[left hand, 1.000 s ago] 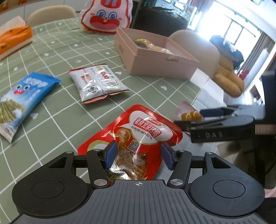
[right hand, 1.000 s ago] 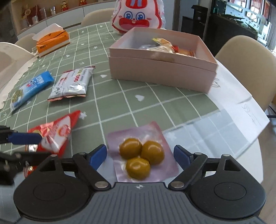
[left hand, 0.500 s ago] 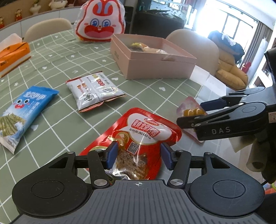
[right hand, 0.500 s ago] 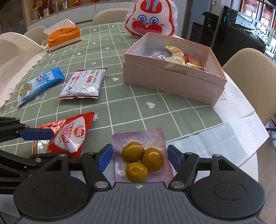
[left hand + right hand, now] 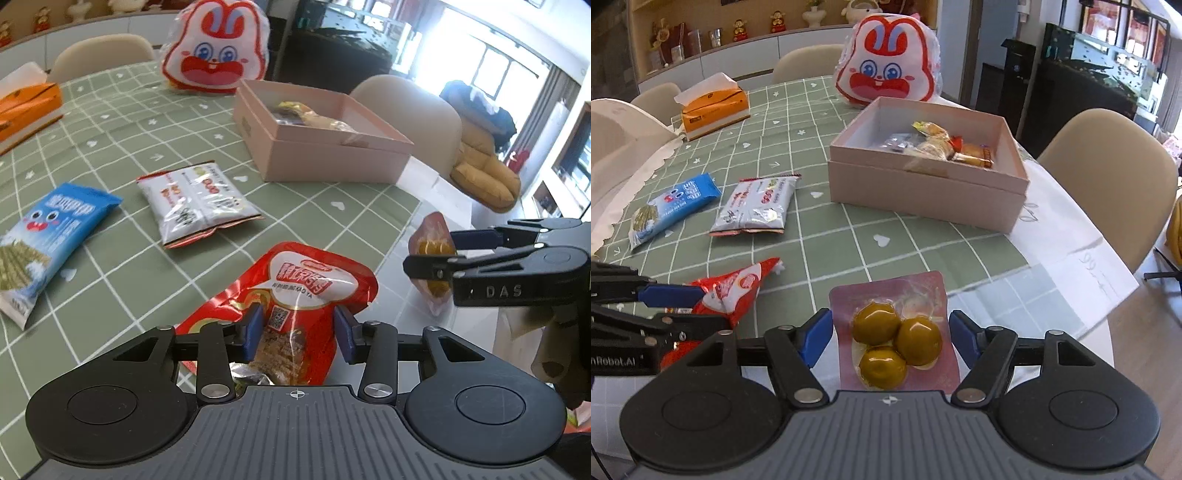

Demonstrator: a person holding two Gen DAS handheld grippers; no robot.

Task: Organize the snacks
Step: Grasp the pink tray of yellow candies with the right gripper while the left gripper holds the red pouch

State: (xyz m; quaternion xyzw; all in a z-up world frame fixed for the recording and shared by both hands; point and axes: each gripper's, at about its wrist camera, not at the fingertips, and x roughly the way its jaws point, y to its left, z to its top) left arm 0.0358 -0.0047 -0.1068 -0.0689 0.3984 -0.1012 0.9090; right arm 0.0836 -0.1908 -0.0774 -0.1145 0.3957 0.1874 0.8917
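My left gripper is shut on a red snack pouch and holds it up off the green checked table. My right gripper is shut on a pink pack of three yellow-green balls, also lifted; that pack shows at the right of the left wrist view. An open pink box with several snacks inside stands ahead on the table. A silver-white packet and a blue packet lie flat to the left of the box.
A rabbit-face bag stands behind the box. An orange tissue box sits far left. White paper sheets hang over the table's right edge. Beige chairs ring the table.
Both grippers have narrowed onto their packs and risen. The red pouch and the pink pack have come up off the table. The views have pulled back from the box.
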